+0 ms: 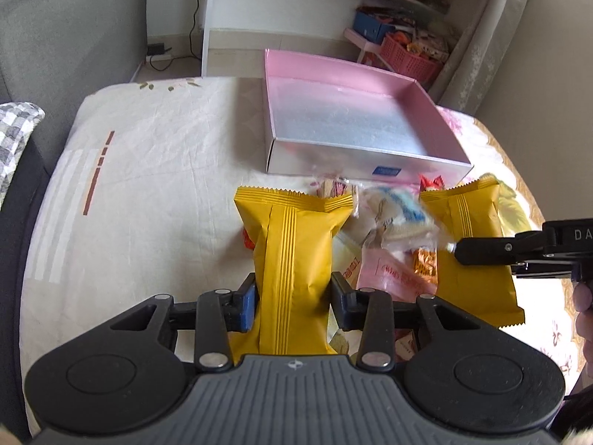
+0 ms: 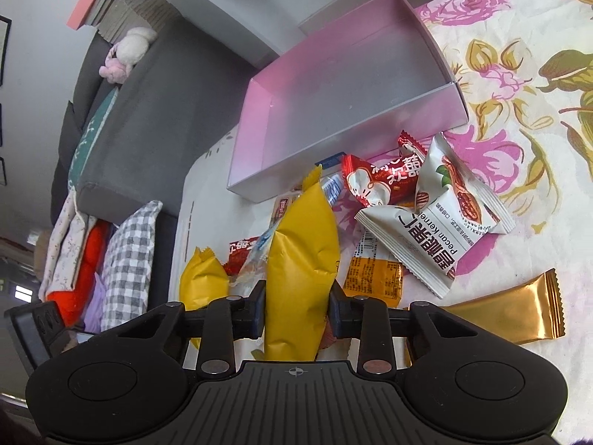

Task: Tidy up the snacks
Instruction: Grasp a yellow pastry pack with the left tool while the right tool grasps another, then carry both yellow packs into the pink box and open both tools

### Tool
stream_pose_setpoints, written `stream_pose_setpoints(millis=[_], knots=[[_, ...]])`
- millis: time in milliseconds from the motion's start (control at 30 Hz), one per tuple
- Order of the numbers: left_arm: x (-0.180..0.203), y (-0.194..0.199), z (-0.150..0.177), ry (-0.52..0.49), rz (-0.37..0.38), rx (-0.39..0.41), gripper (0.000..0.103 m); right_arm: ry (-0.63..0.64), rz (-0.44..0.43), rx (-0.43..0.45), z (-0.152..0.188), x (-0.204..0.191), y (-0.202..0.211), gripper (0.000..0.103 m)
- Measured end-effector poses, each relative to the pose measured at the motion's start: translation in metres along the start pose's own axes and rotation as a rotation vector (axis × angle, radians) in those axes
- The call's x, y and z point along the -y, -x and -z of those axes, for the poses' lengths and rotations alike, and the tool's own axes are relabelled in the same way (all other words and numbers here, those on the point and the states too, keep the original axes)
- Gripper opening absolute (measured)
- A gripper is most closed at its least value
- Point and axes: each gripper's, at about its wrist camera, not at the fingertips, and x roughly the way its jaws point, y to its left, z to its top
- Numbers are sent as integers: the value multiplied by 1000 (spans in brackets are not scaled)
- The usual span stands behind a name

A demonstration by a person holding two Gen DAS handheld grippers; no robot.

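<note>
left gripper (image 1: pixel 292 293): jaws clamped on a yellow packet (image 1: pixel 292 259), seam side up, packet standing forward out of the jaws, raised over the cloth
right gripper (image 2: pixel 297 302): jaws clamped on a 2nd yellow packet (image 2: pixel 302 270), held edge-on, top pointing ahead toward the box
right gripper in left view (image 1: pixel 481 250): right of the left jaws, over the snack pile; its own packet (image 1: pixel 470 248) partly behind it
box (image 1: pixel 355 126): pink inside, silver outside, open top, ahead of both jaws, nothing visible inside
snack pile (image 2: pixel 389 200): between jaws and box, touching or just before the box front wall
white packet (image 2: pixel 441 218): "pecan kernel" print, ahead-right of right jaws, lying on pile
red packet (image 2: pixel 374 181): just beyond white packet, beside box front
gold bar wrapper (image 2: pixel 519 313): right of right jaws, flat on cloth
tablecloth (image 1: pixel 148 185): floral, under everything
</note>
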Motion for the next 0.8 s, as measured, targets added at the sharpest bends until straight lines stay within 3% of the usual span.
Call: stream_pose_setpoints(millis=[233,433,633,800], knots=[[4,10,-9,36,0,75,36,-51,-40,61,-11,7,25,31],[-3,8,-25,132,-8,144,36,-130,-86,194,-44,24,49,31],[9,-11,-52,117,-29,190,36,-202,-102,293,-74,48,39,31],[25,-37,-82,100,-31,229,36,-153,-90,341,-88,48,24,31]])
